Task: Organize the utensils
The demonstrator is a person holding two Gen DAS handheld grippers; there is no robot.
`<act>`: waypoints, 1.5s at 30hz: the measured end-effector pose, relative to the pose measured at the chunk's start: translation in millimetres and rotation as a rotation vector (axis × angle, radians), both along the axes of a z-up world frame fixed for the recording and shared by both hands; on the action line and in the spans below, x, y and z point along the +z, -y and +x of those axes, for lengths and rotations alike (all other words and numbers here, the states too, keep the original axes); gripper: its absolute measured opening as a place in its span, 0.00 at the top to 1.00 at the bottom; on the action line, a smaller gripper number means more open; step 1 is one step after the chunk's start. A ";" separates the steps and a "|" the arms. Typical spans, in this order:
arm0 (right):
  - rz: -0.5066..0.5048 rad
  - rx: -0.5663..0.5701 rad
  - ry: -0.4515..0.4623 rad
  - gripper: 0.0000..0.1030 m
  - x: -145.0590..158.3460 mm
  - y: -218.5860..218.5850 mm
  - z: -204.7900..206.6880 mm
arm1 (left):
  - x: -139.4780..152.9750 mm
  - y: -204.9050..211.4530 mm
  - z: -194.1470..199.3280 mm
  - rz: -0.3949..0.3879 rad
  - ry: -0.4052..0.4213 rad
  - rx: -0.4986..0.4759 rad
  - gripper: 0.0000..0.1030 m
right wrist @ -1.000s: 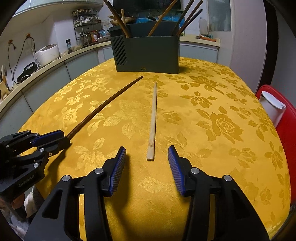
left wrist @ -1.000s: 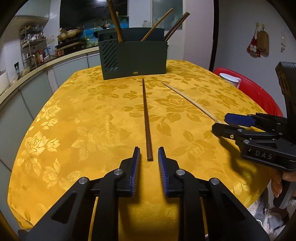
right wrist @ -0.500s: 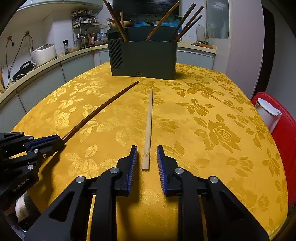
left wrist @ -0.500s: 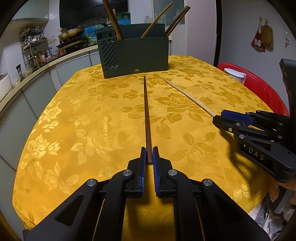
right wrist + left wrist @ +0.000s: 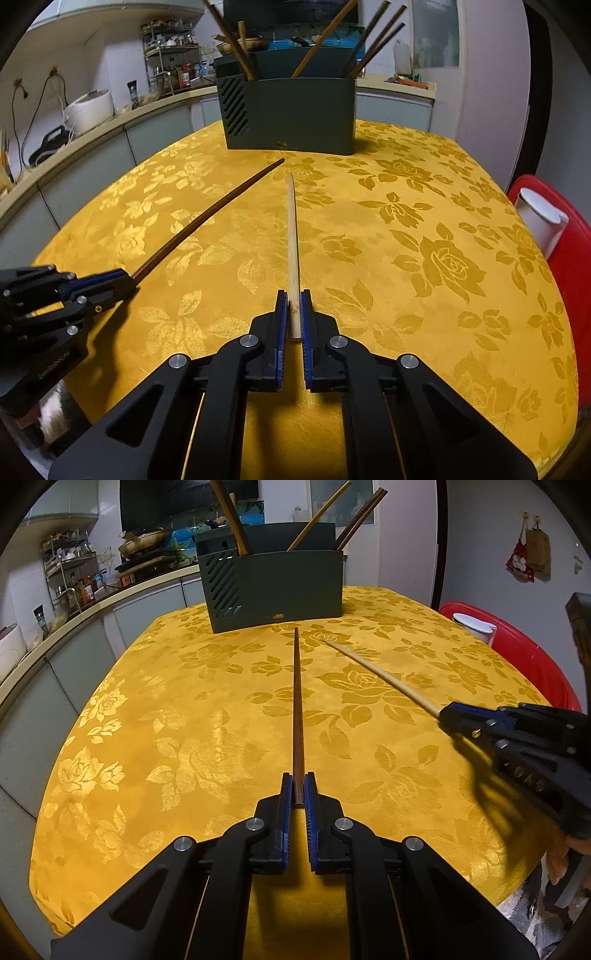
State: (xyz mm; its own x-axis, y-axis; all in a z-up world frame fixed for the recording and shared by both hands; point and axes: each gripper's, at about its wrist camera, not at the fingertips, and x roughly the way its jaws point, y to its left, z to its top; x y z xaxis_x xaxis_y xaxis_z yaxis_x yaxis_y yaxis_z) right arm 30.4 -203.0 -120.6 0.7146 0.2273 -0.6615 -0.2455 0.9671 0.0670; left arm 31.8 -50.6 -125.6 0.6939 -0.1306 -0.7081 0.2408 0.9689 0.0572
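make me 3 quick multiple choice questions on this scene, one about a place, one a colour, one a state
1. Where does the utensil holder stand?
A. at the table's far end
B. on the red chair
C. on the counter

2. What colour is the tablecloth?
A. white
B. yellow with a rose pattern
C. blue

3. What is the left gripper doing?
A. open above the cloth
B. shut on the dark chopstick
C. shut on a spoon

Answers:
1. A, it sits on the cloth beyond both chopstick tips.
2. B, golden roses cover it.
3. B, its jaws pinch the dark stick's near end, as the right gripper does the pale chopstick.
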 end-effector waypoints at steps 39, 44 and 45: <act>-0.037 0.025 0.001 0.60 2.5 19.5 -14.3 | 101.8 -32.4 18.1 -0.054 0.153 0.015 0.94; -0.032 0.006 0.058 0.34 8.7 21.8 -20.5 | 98.6 -32.6 18.6 -0.055 0.143 0.015 0.94; -0.030 0.002 0.050 0.39 7.2 21.9 -20.2 | 97.9 -32.8 18.7 -0.056 0.141 0.015 0.94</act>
